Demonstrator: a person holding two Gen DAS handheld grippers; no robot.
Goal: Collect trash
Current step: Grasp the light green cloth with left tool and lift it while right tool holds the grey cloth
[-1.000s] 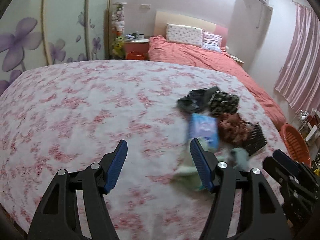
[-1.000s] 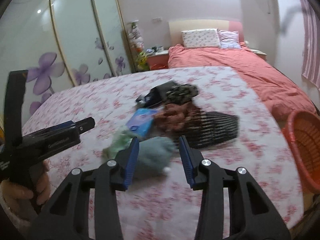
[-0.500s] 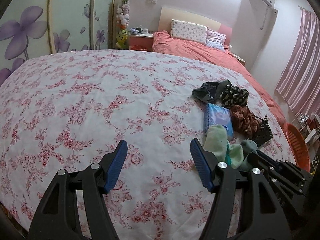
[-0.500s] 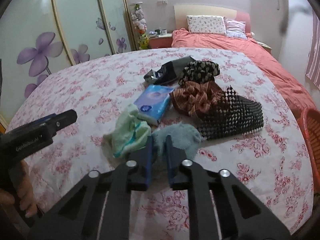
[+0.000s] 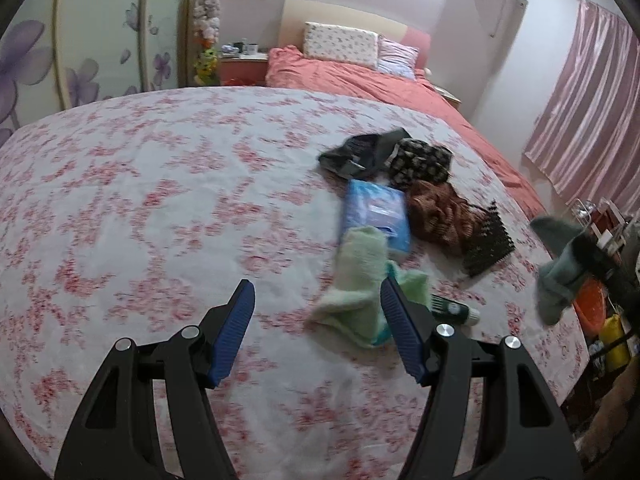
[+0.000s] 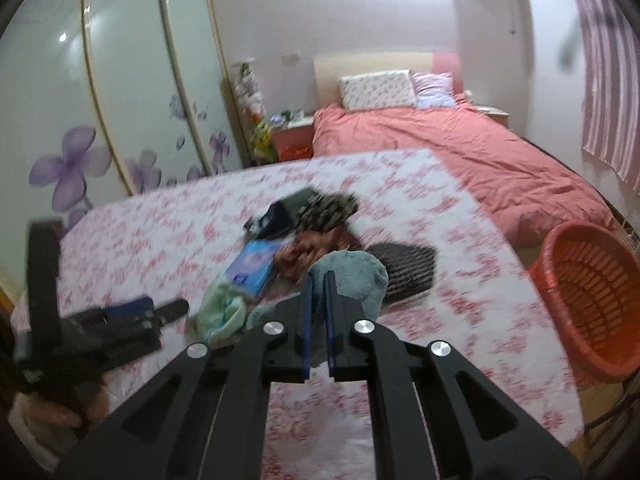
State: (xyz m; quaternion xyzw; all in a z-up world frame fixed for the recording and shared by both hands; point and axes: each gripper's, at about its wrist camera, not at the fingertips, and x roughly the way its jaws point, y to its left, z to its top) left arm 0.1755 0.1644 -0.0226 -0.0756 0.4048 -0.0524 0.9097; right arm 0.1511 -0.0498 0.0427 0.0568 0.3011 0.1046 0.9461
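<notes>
The right gripper has its jaws pinched nearly together on a teal cloth, which hangs off the table in mid-air; in the left view the same cloth dangles beyond the pile, toward the basket. The grip takes only a fold near one edge, so most of the cloth droops free. If the swing is quick, that loose bulk could slip from the pads or drag across the black mesh piece just behind it and pull it along. The basket stands on the floor beside the table edge, lower than the tabletop, so a release too soon would drop the cloth on the floor or leave it draped over the rim.

The left gripper hovers with jaws wide and holding nothing, just in front of the green cloth, its right finger overlapping the cloth's edge in the view. A small green tube lies touching that cloth, and a careless grab could knock it off the table.

Behind the green cloth sit the blue pack, a brown scrunchie, a spotted pouch and a dark bag, all close together. The basket seems empty, though blur makes this uncertain.
</notes>
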